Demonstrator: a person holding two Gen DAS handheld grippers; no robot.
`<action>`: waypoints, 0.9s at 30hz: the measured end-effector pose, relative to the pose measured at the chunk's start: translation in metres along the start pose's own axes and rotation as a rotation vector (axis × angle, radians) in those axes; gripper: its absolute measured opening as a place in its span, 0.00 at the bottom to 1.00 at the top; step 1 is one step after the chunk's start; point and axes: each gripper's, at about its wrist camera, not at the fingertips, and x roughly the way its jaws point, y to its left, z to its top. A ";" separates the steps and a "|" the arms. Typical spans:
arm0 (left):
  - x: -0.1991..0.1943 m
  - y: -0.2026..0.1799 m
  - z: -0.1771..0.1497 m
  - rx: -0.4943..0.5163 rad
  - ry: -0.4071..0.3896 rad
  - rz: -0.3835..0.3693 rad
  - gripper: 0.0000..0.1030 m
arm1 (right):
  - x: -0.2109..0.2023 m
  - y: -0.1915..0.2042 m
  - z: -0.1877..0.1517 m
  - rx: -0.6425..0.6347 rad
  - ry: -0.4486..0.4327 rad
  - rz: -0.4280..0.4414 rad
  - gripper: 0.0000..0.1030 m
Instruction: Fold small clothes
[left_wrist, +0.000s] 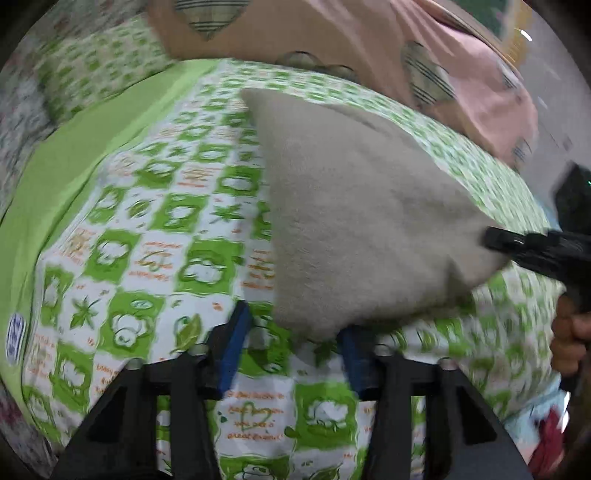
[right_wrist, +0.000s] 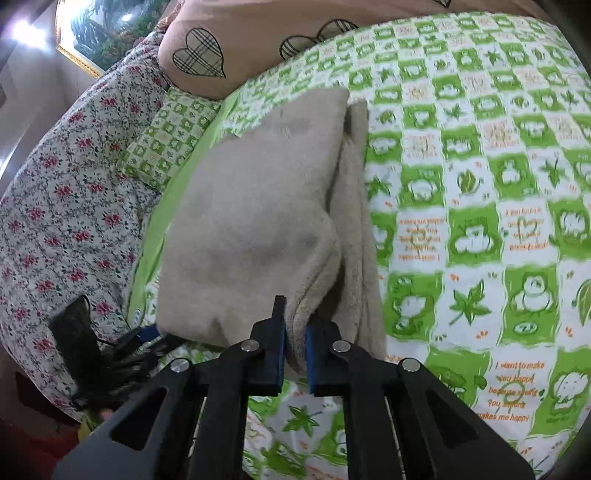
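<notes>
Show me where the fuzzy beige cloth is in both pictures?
Left wrist view: the beige fleece cloth fills the centre-right, its corner pinched by the right hand-held gripper.
Right wrist view: the cloth is centre-left, above the gripper.
Shared landmark: the pink pillow with plaid hearts.

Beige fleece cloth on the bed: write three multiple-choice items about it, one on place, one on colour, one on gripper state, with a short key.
1. Where does the beige fleece cloth lie?
A. on the green frog-print sheet
B. on a wooden floor
C. inside a basket

2. What colour are the gripper finger pads?
A. red
B. blue
C. yellow

3. How does the right gripper stand?
A. wide open, away from the cloth
B. out of view
C. shut on a cloth edge

Key: 1 A, the print surrounds the cloth; 2 B, blue pads line the black fingers; 3 C, fleece is pinched between its pads, while the left gripper is open.
</notes>
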 end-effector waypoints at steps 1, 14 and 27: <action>-0.004 0.004 0.000 -0.045 -0.017 0.001 0.39 | -0.006 0.003 0.002 -0.001 -0.018 0.018 0.09; -0.009 -0.010 -0.002 -0.034 -0.038 0.111 0.19 | -0.037 0.022 0.013 -0.061 -0.115 0.017 0.06; -0.022 -0.019 -0.005 0.029 -0.075 0.171 0.09 | -0.021 0.016 0.001 -0.174 -0.090 -0.171 0.06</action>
